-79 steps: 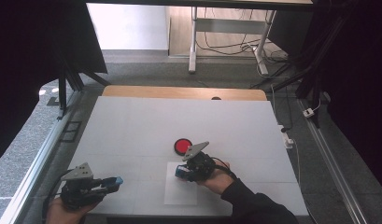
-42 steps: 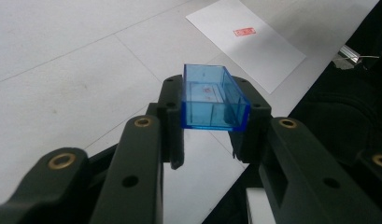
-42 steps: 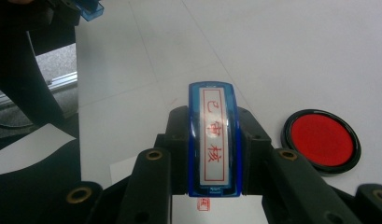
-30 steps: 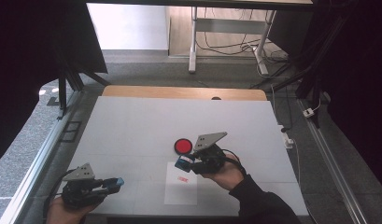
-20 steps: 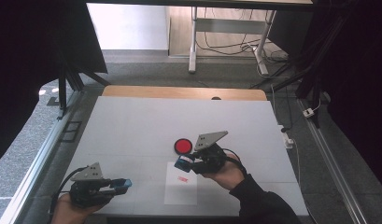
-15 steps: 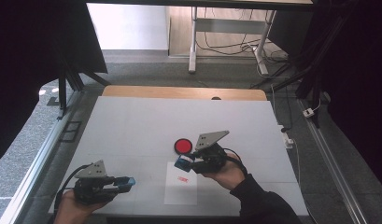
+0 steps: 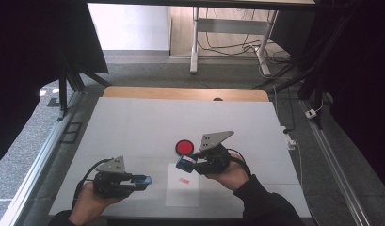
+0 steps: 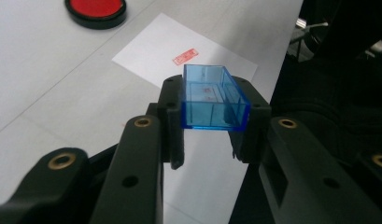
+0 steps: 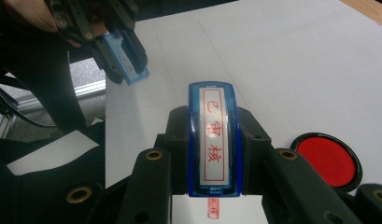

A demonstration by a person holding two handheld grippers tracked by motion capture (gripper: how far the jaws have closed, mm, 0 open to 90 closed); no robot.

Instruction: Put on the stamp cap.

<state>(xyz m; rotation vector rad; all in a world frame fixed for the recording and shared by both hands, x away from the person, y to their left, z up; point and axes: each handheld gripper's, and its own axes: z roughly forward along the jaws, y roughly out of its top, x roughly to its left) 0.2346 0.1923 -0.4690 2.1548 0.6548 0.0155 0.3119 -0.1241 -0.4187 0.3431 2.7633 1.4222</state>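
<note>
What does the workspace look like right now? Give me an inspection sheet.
Surface: white table with a wooden strip along the far edge.
Job's things: paper sheet lying flat with one red stamp print; round red ink pad beyond the sheet; blue stamp, face with red characters turned to the camera; clear blue cap.
Clutter: nothing seen.
Grippers: left hand-held gripper shut on the cap, beside the sheet; right hand-held gripper shut on the stamp, above the sheet's far edge.
Cables: one trails from each gripper; more lie on the floor beyond the table.
Surroundings: dark curtains both sides, metal rails, desk legs behind.
</note>
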